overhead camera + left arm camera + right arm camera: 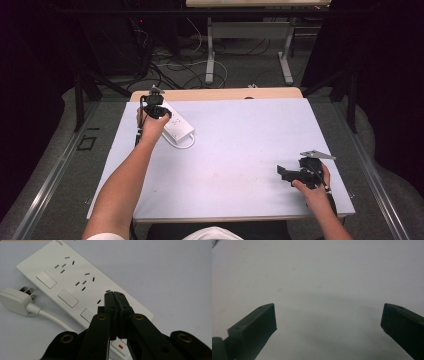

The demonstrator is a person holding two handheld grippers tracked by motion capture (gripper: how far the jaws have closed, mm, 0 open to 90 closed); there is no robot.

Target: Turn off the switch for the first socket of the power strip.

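A white power strip (178, 127) with several sockets and square switches lies on the pale table top (240, 145) at the back left. The left gripper view shows the strip (70, 282) close up, with its white plug (15, 300) and cord (53, 318) beside it. My left gripper (114, 293) is shut, its jaws pressed together with nothing between them, tips just above the strip's near end. In the high view the left gripper (156, 111) hovers over the strip. My right gripper (283, 172) rests low at the front right, open, with bare table between its fingers (257, 325).
The table's wooden far edge (215, 94) shows behind the pale top. Beyond it stand a desk frame (210, 55) and loose cables (170, 65) on the floor. Dark curtains close both sides.
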